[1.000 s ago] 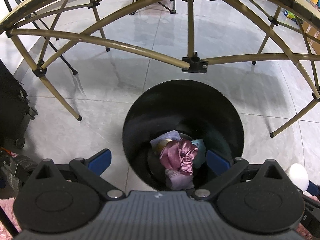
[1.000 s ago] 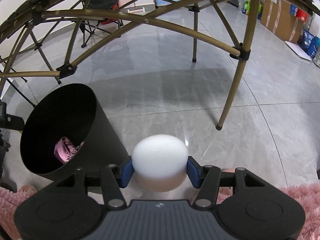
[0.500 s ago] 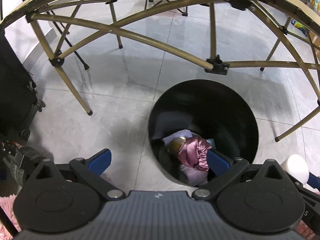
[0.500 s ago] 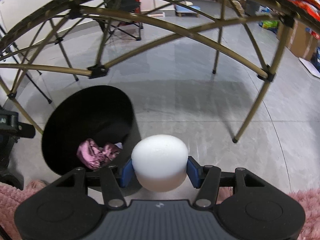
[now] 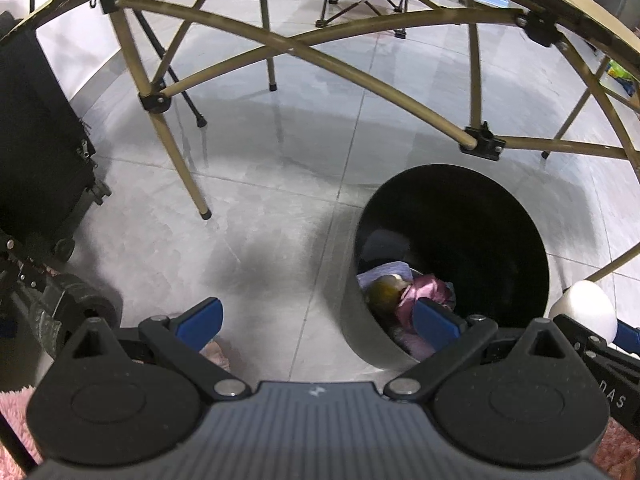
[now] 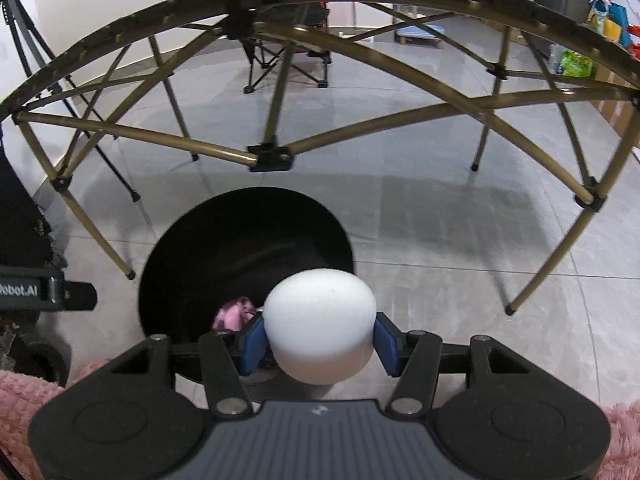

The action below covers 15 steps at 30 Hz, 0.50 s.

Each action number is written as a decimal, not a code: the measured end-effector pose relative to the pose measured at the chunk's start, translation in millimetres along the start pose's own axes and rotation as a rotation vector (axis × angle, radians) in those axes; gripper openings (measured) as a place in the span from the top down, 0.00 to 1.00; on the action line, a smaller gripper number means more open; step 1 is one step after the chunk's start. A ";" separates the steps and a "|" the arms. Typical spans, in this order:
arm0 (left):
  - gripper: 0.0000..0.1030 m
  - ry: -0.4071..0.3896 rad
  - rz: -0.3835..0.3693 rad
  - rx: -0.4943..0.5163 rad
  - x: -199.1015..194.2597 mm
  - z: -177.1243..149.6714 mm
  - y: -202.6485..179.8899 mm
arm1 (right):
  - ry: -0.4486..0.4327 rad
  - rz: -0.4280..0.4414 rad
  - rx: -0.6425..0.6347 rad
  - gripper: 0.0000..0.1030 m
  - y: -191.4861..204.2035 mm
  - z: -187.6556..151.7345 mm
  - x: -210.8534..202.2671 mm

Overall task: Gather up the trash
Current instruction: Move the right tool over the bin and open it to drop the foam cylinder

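Since the earlier frame our right gripper point(image 6: 320, 340) swings over the black bin point(image 6: 248, 240) | right: clamps white foam ball point(image 6: 320, 320) | bin mouth just ahead, left, below | left gripper point(image 5: 316, 320): wide, empty, beside bin | right nearer.

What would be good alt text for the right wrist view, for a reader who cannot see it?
The right gripper holds a white foam ball between its blue fingers, in front of an open black bin. Pink cloth lies inside the bin, which stands on a grey tiled floor under a folding table frame.
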State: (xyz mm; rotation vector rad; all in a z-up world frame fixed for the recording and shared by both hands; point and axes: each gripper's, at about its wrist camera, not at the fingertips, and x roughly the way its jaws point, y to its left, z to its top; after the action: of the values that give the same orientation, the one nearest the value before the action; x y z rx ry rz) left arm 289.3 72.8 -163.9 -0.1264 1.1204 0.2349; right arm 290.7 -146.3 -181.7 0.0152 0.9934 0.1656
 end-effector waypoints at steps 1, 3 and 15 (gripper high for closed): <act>0.00 0.001 0.002 -0.006 0.2 -0.1 2.6 | 0.000 0.002 -0.005 0.46 3.3 2.1 1.0; 0.00 0.004 0.004 -0.017 0.6 -0.4 8.2 | 0.000 0.005 -0.015 0.46 9.3 5.9 3.2; 0.00 0.026 0.020 -0.060 7.8 -1.5 31.7 | 0.040 0.037 -0.062 0.46 40.3 24.1 27.9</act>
State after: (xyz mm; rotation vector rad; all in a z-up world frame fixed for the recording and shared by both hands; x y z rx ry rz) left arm 283.4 104.1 -171.0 -0.1715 1.1409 0.2857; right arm 320.4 -101.0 -188.2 -0.0269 1.0283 0.2310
